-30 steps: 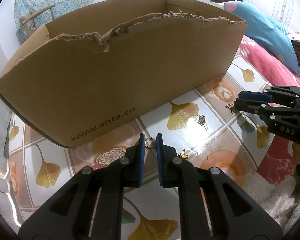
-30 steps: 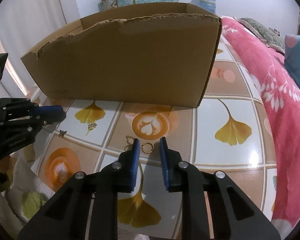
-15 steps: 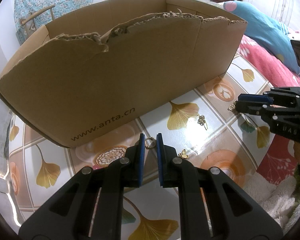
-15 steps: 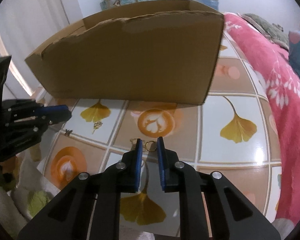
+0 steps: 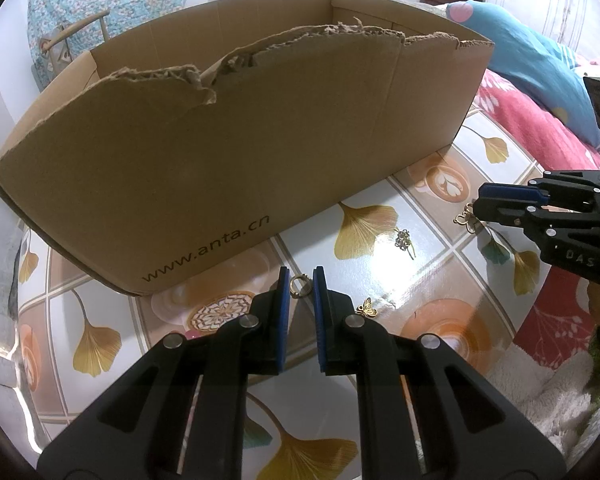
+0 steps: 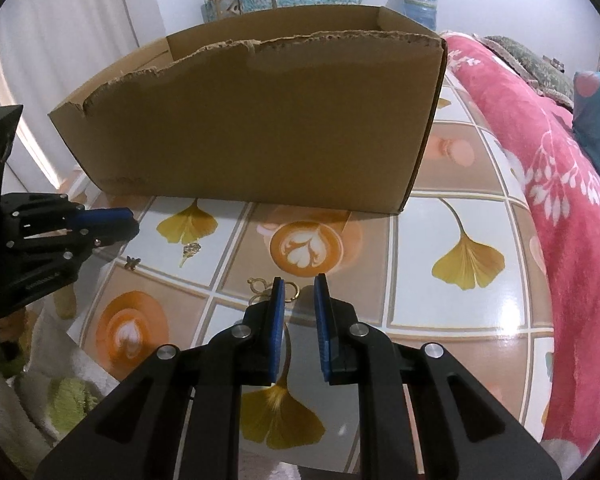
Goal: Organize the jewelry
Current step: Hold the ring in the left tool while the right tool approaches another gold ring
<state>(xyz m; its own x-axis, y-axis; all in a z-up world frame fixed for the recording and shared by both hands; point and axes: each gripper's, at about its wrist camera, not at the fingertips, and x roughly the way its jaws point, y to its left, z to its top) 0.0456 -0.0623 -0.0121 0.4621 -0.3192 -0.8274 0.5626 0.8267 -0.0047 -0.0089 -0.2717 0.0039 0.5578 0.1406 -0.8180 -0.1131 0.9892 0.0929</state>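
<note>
Claws narrowed over gold rings, box behind

Rings and charms lie loose on the glossy ginkgo-print tabletop (image 5: 452,280). Left claw (image 5: 301,286) stands nearly closed, a slim gap left; a small gold ring (image 5: 300,285) sits in that gap at the tips, but whether the pads press it I cannot tell. Gold butterfly charm (image 5: 366,307) lies just beside the claw at 3 o'clock; gold cluster earring (image 5: 404,239) further out at 1 o'clock. Right claw (image 6: 300,292) also narrowed, jaws lately drawn in, still a gap; a gold ring (image 6: 292,293) sits against the inner face of its left pad (image 6: 278,308), right pad clear of it, grip not confirmed. Linked gold hoops (image 6: 257,285) lie just beside at 9 o'clock. From the left wrist view the right claw's tip hovers over those hoops at 2 o'clock. Cardboard box (image 5: 236,152), torn top edge, stands at 12 o'clock of both claws; printed on it: "www.anta.cn". Right claw's body reads "DAS". Pink blanket (image 6: 560,184) at 2 o'clock in the right view.
</note>
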